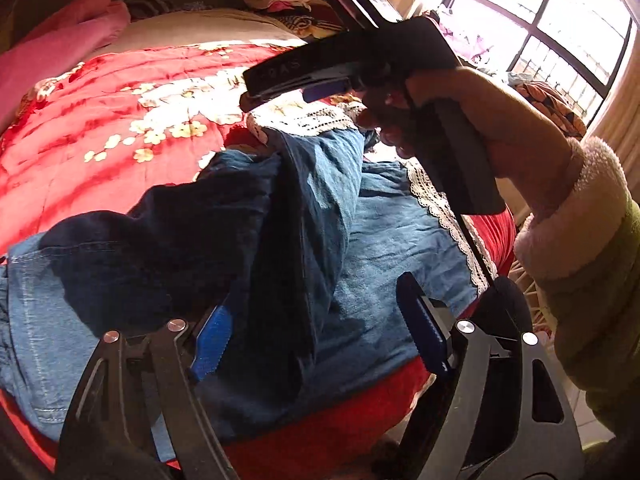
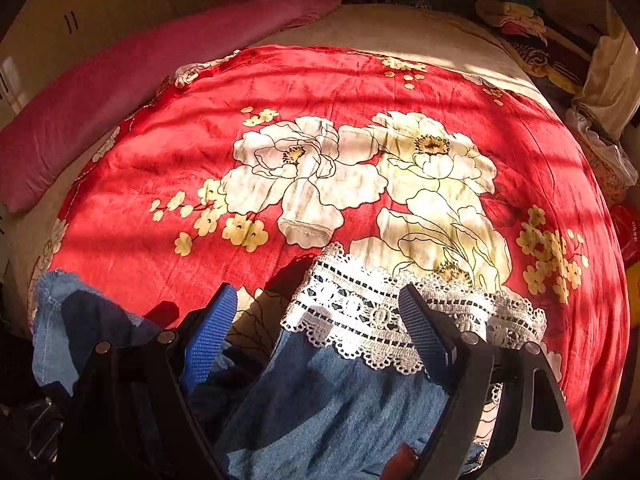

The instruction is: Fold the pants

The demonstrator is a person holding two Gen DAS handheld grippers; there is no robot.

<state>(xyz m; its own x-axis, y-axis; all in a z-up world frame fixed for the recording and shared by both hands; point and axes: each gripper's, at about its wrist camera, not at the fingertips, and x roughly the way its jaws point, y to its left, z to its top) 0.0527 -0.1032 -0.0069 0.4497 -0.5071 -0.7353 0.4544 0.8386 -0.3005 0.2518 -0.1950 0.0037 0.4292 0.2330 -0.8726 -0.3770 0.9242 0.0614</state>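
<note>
Blue denim pants with white lace hems lie on a red floral bedspread. One leg is folded up in a shaded ridge. My left gripper is open low over the pants, its blue pads on either side of that ridge. The right gripper, held by a hand, hovers over the far lace hem. In the right wrist view the right gripper is open just above the pants, with one pad over the lace hem.
A pink pillow lies at the bed's far left. Piled clothes sit at the far right corner. A bright window is on the right. The bedspread beyond the hems is open.
</note>
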